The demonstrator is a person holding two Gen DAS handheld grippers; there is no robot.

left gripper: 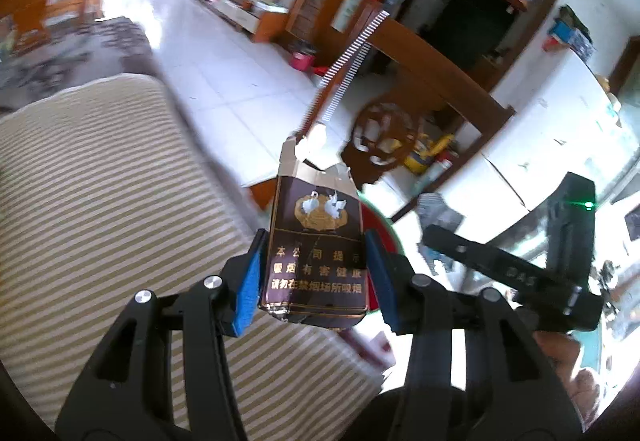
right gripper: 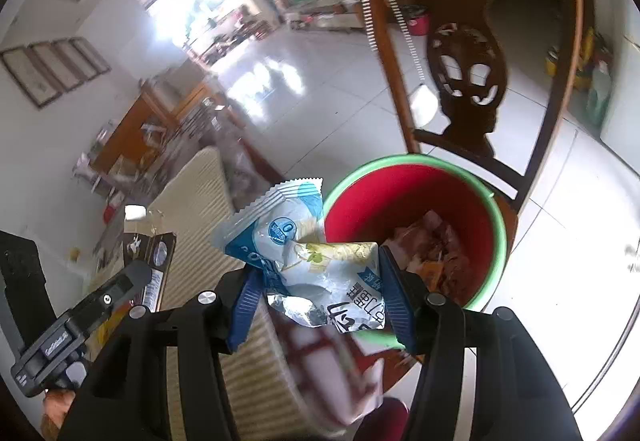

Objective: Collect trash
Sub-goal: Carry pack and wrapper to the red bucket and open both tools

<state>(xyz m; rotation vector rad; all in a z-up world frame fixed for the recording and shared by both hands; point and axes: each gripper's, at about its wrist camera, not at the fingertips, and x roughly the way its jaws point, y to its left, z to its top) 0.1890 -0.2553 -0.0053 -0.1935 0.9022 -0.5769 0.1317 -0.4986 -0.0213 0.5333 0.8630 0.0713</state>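
My left gripper (left gripper: 314, 277) is shut on a torn dark brown cigarette pack (left gripper: 316, 241) with gold print, held upright in the air. It also shows at the left of the right wrist view (right gripper: 150, 253). My right gripper (right gripper: 320, 297) is shut on a crumpled white and blue foil snack wrapper (right gripper: 304, 261). It holds the wrapper just left of a red bin with a green rim (right gripper: 416, 209), which has trash inside. A sliver of the bin (left gripper: 380, 229) shows behind the pack in the left wrist view. The right gripper's body (left gripper: 520, 265) is to the right there.
A striped beige cushion (left gripper: 120, 201) lies below and to the left. A carved wooden chair (right gripper: 468, 73) stands right behind the bin. The white tiled floor (left gripper: 224, 57) stretches beyond, with wooden furniture along the walls.
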